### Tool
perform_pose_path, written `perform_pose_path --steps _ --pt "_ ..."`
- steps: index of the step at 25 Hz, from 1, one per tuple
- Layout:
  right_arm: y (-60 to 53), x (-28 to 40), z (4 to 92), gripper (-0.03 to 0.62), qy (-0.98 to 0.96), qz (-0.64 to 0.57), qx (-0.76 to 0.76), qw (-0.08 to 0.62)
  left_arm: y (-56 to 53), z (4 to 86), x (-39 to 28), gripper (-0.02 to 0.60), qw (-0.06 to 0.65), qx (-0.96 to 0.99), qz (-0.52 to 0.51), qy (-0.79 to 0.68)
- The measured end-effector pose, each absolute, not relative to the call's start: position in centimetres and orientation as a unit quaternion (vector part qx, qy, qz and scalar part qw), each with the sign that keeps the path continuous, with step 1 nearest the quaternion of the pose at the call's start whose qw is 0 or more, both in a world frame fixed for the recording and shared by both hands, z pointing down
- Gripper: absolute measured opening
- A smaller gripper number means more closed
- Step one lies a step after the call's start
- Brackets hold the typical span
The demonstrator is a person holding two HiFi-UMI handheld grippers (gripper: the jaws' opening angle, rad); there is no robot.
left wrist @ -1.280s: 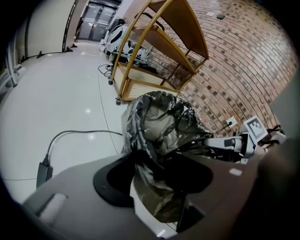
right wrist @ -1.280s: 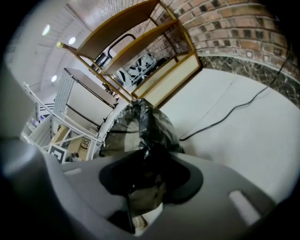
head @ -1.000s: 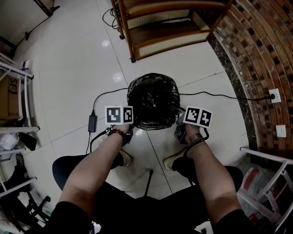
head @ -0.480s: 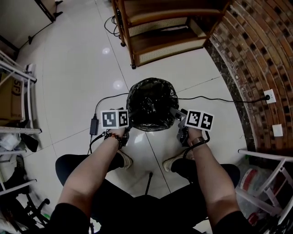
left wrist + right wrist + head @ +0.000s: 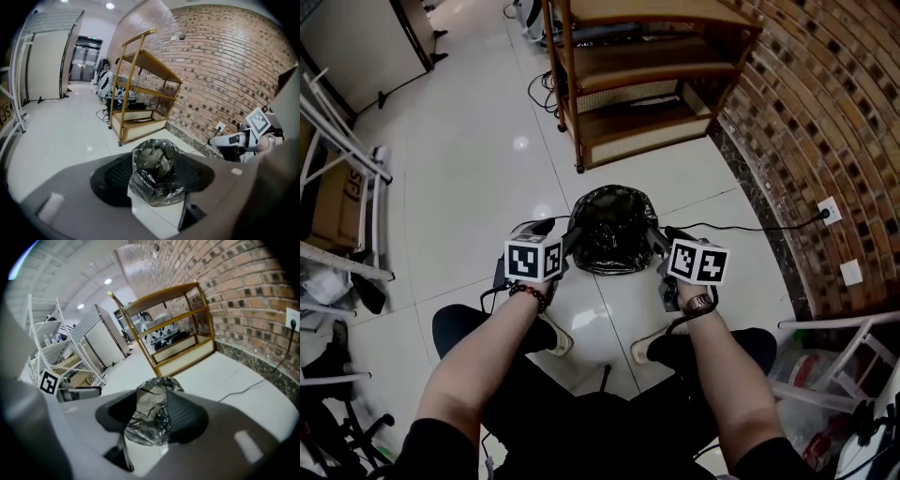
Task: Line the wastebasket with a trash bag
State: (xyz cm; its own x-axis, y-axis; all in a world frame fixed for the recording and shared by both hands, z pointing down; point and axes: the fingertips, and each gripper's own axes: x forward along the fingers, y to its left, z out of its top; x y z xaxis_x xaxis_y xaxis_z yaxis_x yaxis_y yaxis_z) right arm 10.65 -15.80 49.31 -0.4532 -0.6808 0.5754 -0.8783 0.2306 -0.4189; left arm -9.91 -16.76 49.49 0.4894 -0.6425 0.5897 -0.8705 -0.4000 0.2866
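Note:
The wastebasket (image 5: 612, 230) stands on the tiled floor, its black trash bag (image 5: 152, 161) folded over the rim and the white wall showing below. In the head view my left gripper (image 5: 551, 236) hangs beside its left rim and my right gripper (image 5: 666, 240) beside its right rim, both raised clear of it. Both pairs of jaws have just been closing a little, but they stand apart with nothing pressed between them. In the left gripper view and the right gripper view the basket (image 5: 150, 413) only shows through the gap, farther off and lower.
A wooden shelf unit (image 5: 637, 84) stands just behind the basket, with a curved brick wall (image 5: 806, 112) to the right. A black cable (image 5: 741, 227) runs across the floor to a wall socket (image 5: 830, 211). White racks (image 5: 337, 178) stand at the left. My shoes (image 5: 555, 339) are close in front.
Both grippers have let go of the bag at the basket's rim and risen away from it. The head view has risen too, so the basket looks smaller.

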Motion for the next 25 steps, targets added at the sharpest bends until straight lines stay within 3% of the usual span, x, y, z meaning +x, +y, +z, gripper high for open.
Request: perform_pose_path --steps 5,11,21,25 --pt "-14.5 7.5 45.4 0.09 -0.801 0.299 0.498 0.145 -14.8 45.6 -6.9 0.199 0.24 0.853 0.178 -0.429" --pt "-13.1 5.7 43.3 0.002 -0.815 0.259 0.497 0.147 -12.9 43.0 -4.4 0.106 0.201 0.877 0.164 -0.405" --pt "-11.0 4.2 42.4 0.002 -0.825 0.216 0.496 0.164 -10.2 42.2 -1.8 0.004 0.167 0.897 0.162 -0.376" --pt "-10.7 4.1 42.3 0.002 -0.825 0.204 0.5 0.167 -9.8 42.1 -1.1 0.0 0.158 0.902 0.163 -0.366"
